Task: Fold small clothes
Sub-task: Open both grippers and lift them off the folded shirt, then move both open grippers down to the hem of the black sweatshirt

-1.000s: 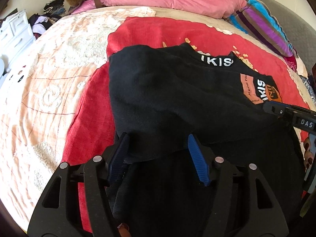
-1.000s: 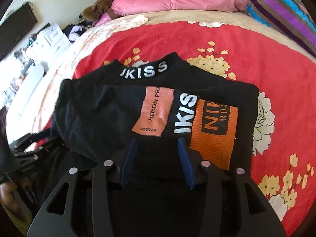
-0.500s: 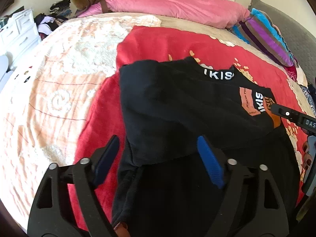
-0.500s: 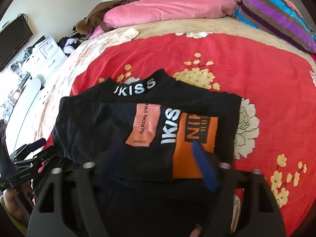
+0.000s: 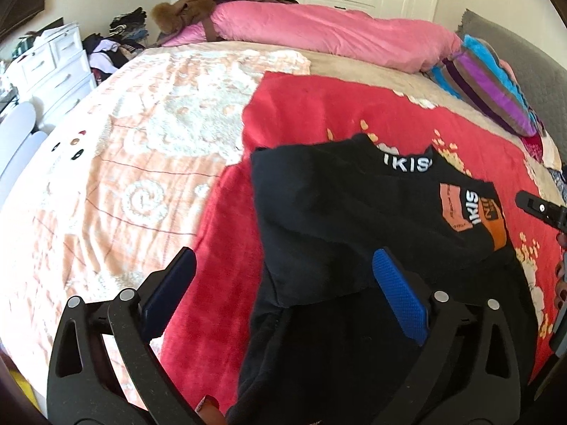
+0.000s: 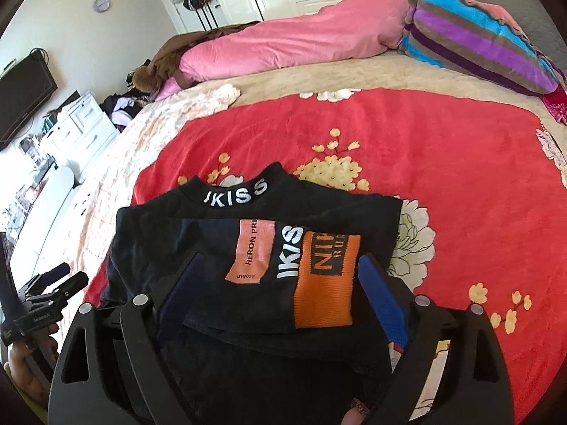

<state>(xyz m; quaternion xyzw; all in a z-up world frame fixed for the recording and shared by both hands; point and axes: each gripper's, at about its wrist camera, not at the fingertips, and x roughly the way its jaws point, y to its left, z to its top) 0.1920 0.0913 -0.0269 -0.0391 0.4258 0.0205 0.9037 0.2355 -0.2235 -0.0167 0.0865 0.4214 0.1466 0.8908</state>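
Note:
A black top (image 5: 336,212) with white collar lettering and orange patches lies folded on a red flowered blanket (image 5: 301,113). It also shows in the right wrist view (image 6: 255,248). My left gripper (image 5: 283,283) is open and empty, raised over the garment's near left edge. My right gripper (image 6: 280,283) is open and empty, raised over the near edge by the orange patches (image 6: 322,279). Each gripper shows at the edge of the other's view.
The bed carries a peach blanket (image 5: 124,148) at left, a long pink pillow (image 5: 319,39) and a striped pillow (image 5: 496,85) at the far end. White drawers (image 5: 53,67) and a clothes pile stand left of the bed.
Both grippers have opened wider and pulled back and up from the garment, letting go of its folded edge. The garment now lies flat in its fold.

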